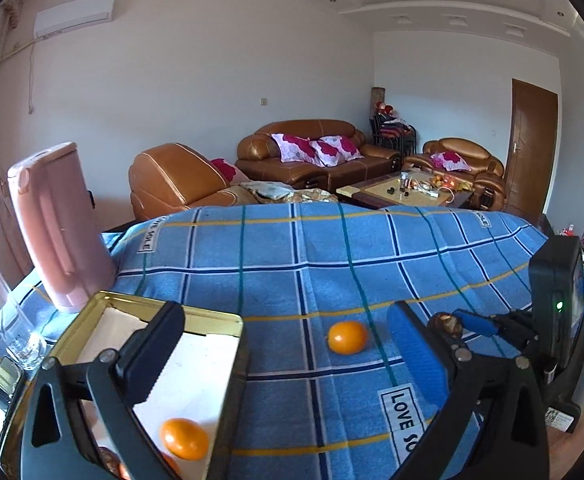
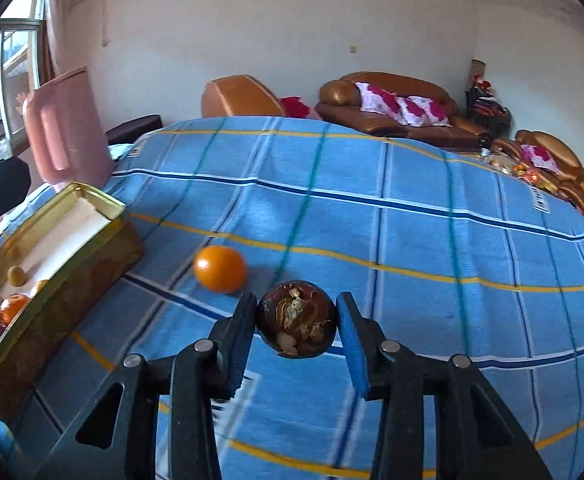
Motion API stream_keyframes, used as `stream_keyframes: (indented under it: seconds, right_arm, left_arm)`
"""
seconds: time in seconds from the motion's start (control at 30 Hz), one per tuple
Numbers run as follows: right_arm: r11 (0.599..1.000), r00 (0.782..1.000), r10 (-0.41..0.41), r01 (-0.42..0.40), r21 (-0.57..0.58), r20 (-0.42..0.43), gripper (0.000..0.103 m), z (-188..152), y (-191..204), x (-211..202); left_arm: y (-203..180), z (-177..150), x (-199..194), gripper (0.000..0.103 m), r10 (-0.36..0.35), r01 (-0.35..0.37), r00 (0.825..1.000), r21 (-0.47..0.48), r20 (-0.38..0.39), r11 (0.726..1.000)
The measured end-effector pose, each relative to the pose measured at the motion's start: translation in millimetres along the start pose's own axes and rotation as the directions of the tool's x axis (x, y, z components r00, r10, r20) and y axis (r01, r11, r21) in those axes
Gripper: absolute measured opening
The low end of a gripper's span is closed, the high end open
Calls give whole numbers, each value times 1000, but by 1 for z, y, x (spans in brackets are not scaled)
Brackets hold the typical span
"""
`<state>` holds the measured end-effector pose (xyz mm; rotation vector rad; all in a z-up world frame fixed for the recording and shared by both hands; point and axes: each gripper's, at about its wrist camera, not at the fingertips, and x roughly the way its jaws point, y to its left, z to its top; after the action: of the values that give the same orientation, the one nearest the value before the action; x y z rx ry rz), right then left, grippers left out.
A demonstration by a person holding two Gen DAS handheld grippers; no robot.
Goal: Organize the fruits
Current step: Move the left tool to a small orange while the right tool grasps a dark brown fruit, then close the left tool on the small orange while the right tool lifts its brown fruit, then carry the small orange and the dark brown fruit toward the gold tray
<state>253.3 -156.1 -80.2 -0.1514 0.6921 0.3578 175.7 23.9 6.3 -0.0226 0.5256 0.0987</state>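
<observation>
One dark fruit (image 2: 296, 322) pinched between right gripper (image 2: 296, 326) pads, just above cloth (image 2: 411, 208), near loose orange (image 2: 220, 269). Left gripper (image 1: 288, 344) gaping, empty, over tin (image 1: 212, 322). Could slip: round, hard, narrowly clamped. Could knock orange rolling on swing toward tin.

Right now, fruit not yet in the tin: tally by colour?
Orange fruit, loose on the cloth: 1
Dark brown fruit, clamped in the right gripper: 1
Total outside the tin: 2
</observation>
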Motion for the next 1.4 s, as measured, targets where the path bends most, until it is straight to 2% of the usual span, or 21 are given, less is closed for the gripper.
stream_keyframes:
  seconds: [0.17, 0.27, 0.33, 0.47, 0.53, 0.67, 0.8, 1.03, 1.4]
  right_arm:
    - [995, 999, -39, 38, 91, 9, 43, -6, -43, -5]
    - [992, 999, -38, 36, 118, 12, 43, -7, -52, -7]
    - [992, 999, -29, 27, 126, 14, 43, -7, -53, -8]
    - [993, 1000, -25, 23, 118, 13, 43, -6, -51, -6]
    - [992, 1000, -20, 19, 121, 10, 43, -6, -52, -4]
    - [993, 1000, -21, 20, 113, 9, 43, -7, -51, -4]
    - [994, 1000, -21, 20, 107, 8, 43, -8, -50, -5]
    - [995, 999, -18, 14, 98, 47, 43, -9, -48, -12]
    - [998, 992, 3, -12, 68, 127, 43, -10, -43, -27]
  left_arm:
    - [-32, -8, 45, 101, -33, 36, 996, 32, -86, 999]
    - [-44, -12, 70, 92, -56, 64, 987, 45, -151, 997]
    - [-48, -14, 84, 80, -68, 77, 980, 45, -185, 996]
    - [-52, -18, 104, 75, -97, 110, 964, 38, -247, 993]
    - [-53, -22, 111, 63, -108, 122, 956, 38, -271, 992]
    - [-54, -28, 123, 58, -104, 123, 942, 39, -318, 992]
    - [-48, -28, 128, 43, -147, 156, 929, 0, -341, 988]
    - [-44, -30, 119, 43, -182, 189, 930, -10, -320, 982]
    - [-52, -25, 94, 43, -189, 204, 958, 49, -216, 978]
